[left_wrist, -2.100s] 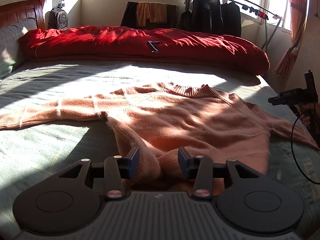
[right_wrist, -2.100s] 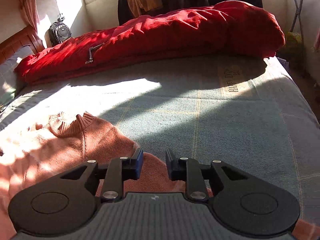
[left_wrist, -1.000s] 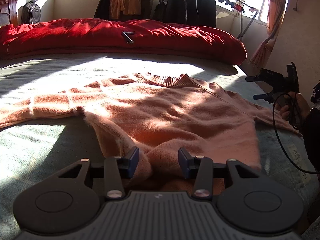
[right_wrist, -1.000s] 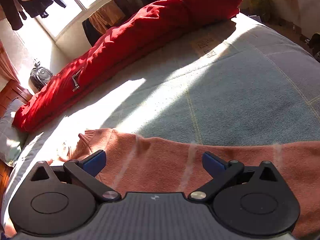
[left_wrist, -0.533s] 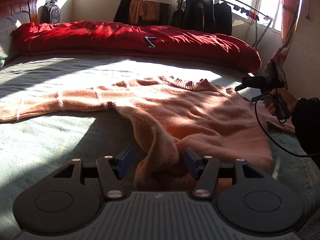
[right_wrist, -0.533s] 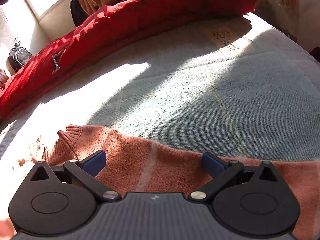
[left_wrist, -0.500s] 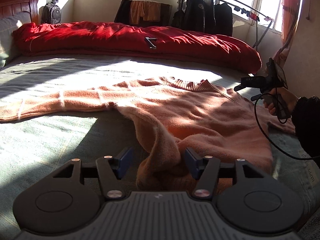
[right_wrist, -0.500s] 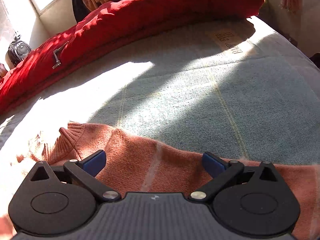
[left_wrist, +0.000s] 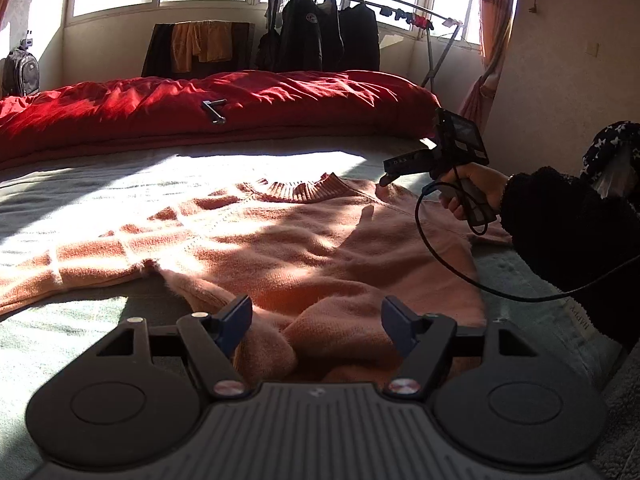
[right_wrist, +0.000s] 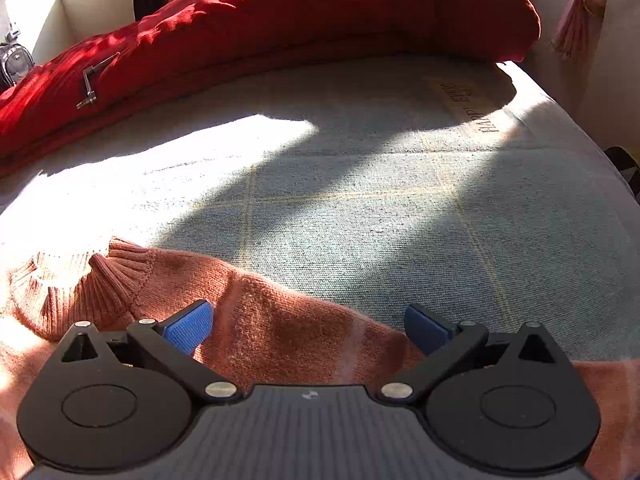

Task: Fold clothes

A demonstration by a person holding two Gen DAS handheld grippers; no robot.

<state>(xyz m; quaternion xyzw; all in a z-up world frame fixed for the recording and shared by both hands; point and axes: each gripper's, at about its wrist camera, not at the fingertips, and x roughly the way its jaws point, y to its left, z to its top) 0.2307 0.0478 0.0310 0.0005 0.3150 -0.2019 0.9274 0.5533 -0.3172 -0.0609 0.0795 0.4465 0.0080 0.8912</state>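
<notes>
Sweater (left_wrist: pixel 304 240): spread flat on bed (right_wrist: pixel 360 200) for folding. Left gripper (left_wrist: pixel 316 320): jaws apart over bunched near hem. Right gripper (right_wrist: pixel 308 326): jaws apart at right shoulder, nothing held.

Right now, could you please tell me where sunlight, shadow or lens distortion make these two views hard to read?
Left wrist view: sunlight washes out the grey-green bedspread beyond the salmon knitted sweater; shadow hides its hem. Right wrist view: glare bleaches the sweater's ribbed collar, and the fisheye bends the red quilt.
</notes>
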